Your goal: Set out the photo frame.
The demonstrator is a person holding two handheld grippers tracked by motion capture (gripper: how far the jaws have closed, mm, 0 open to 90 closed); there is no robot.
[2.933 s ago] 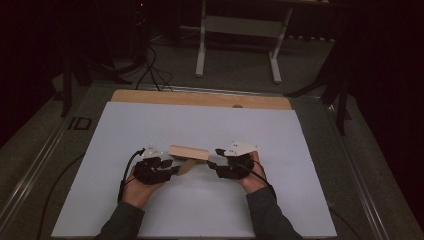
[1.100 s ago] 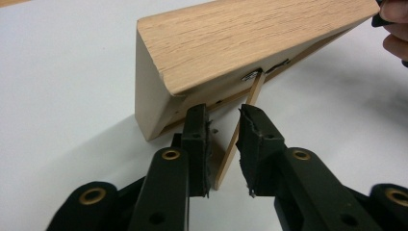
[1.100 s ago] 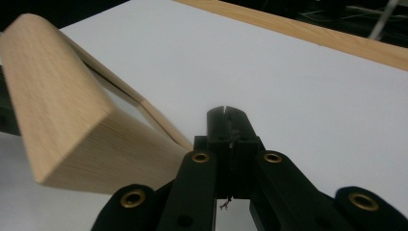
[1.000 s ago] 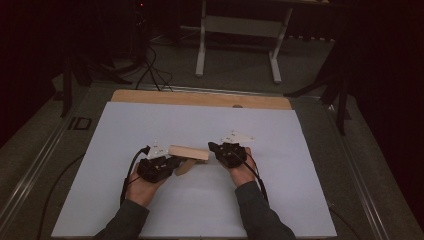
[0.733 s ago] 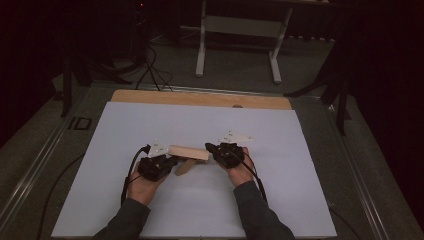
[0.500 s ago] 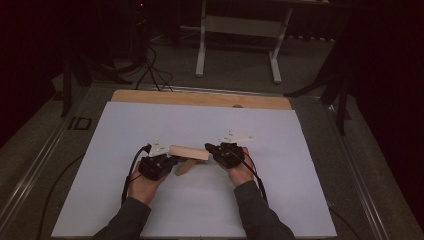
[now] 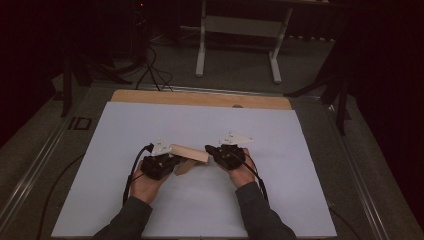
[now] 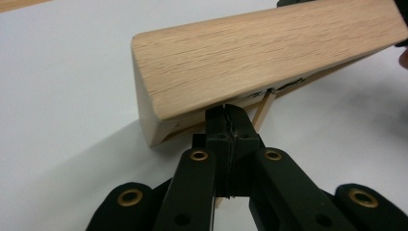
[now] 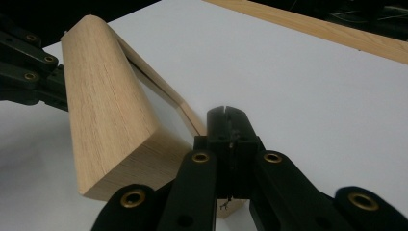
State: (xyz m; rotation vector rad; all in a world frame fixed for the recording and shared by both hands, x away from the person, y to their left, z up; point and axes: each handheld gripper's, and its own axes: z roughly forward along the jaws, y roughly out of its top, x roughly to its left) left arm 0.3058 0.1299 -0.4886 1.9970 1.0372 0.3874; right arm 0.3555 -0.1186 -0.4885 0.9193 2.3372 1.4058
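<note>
We see the left gripper (image 8: 226, 115) with its jaws pressed together at the lower centre of its own view, pinching something thin at the underside of a wooden block (image 8: 269, 57); whether that is a flat strip of wood or a cord we cannot tell. The right gripper (image 9: 230, 120) is likewise closed, tips meeting beside the block's (image 9: 108, 120) near end, next to a slim wooden piece (image 9: 163, 91) that slants away beneath it; whether its pads bite that piece is hidden. In the high view the block (image 7: 190, 151) hangs between the two grippers, left (image 7: 167, 162) and right (image 7: 215, 151), just below the middle of the frame, over the white sheet (image 7: 150, 125) covering the counter (image 7: 200, 98), with a second wooden part (image 7: 185, 166) angling down toward the sheet. The risk, as we judge it, lies in how little is gripped: both holds sit on thin edges, so a twist from either hand could let the block swing, slip free and drop onto the sheet, or strain the joint where the two wooden parts meet.
</note>
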